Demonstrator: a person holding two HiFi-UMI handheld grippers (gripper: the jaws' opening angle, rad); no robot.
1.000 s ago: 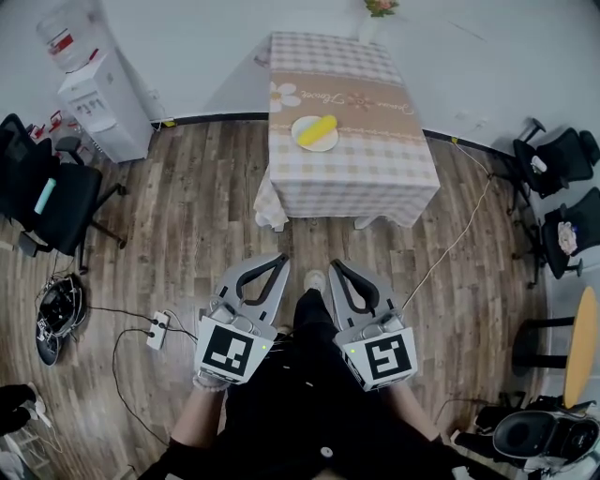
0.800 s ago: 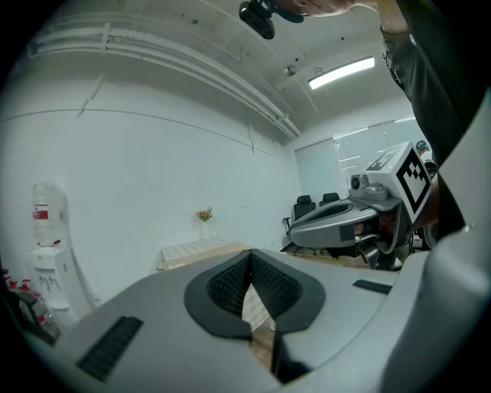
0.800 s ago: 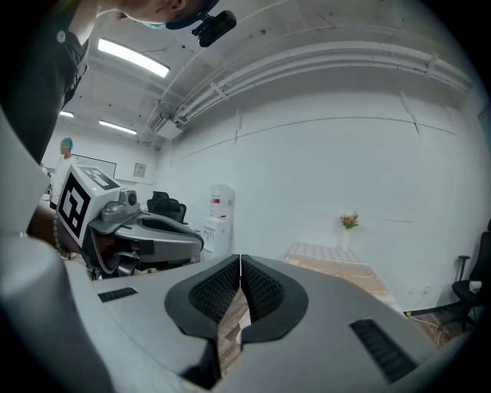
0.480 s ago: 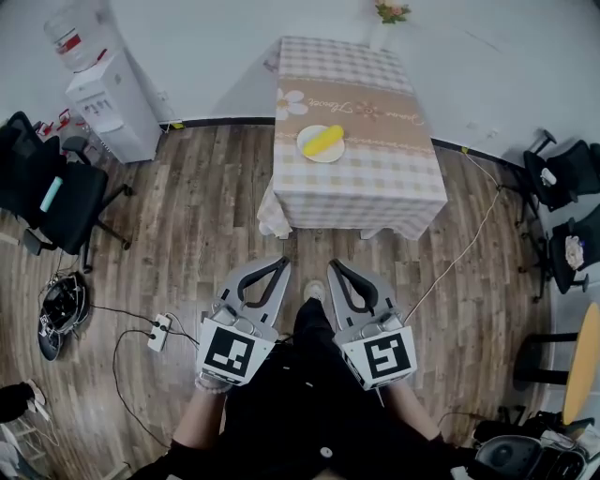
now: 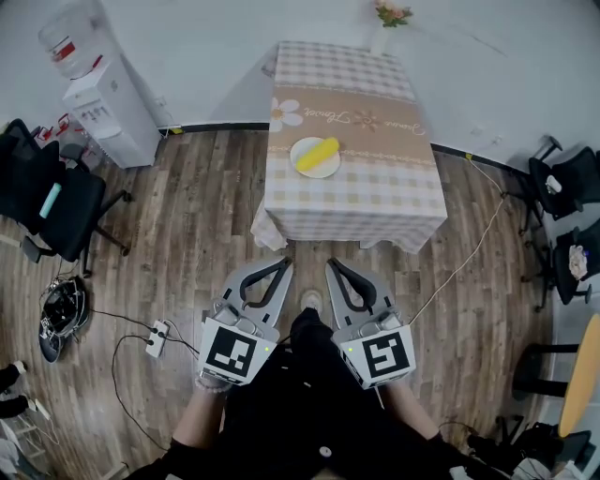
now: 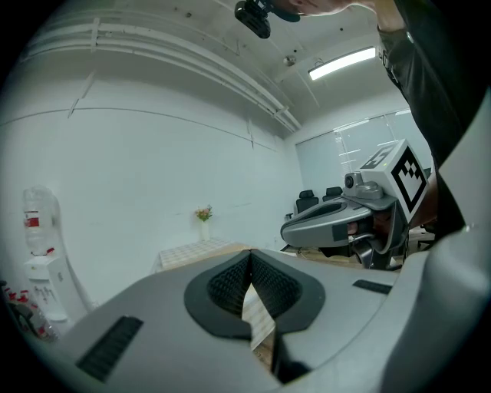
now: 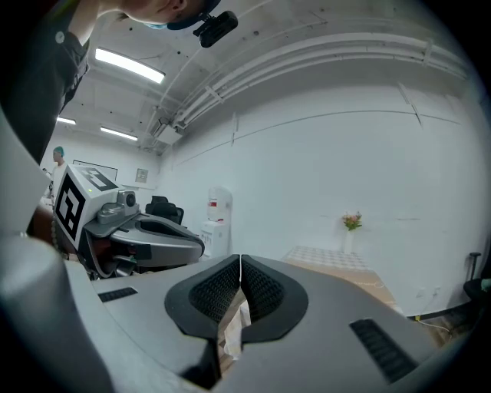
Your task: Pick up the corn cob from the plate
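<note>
A yellow corn cob (image 5: 318, 153) lies on a white plate (image 5: 302, 165) on a table with a checked cloth (image 5: 375, 187), far ahead in the head view. My left gripper (image 5: 282, 265) and right gripper (image 5: 332, 267) are held side by side low over the wooden floor, well short of the table. Both are shut with nothing between their pads. In the left gripper view the shut left gripper (image 6: 249, 255) points towards the table (image 6: 192, 250). The right gripper (image 7: 240, 259) is shut too in its own view, with the table (image 7: 330, 258) beyond it.
A water dispenser (image 5: 98, 94) stands against the wall at the left. Black office chairs (image 5: 47, 197) stand at the left and more chairs (image 5: 567, 178) at the right. A power strip (image 5: 157, 333) and a cable (image 5: 459, 262) lie on the floor. A flower vase (image 5: 389, 14) stands at the table's far end.
The table and plate have drawn nearer in the head view as the person steps forward. Both grippers stay shut and side by side.
</note>
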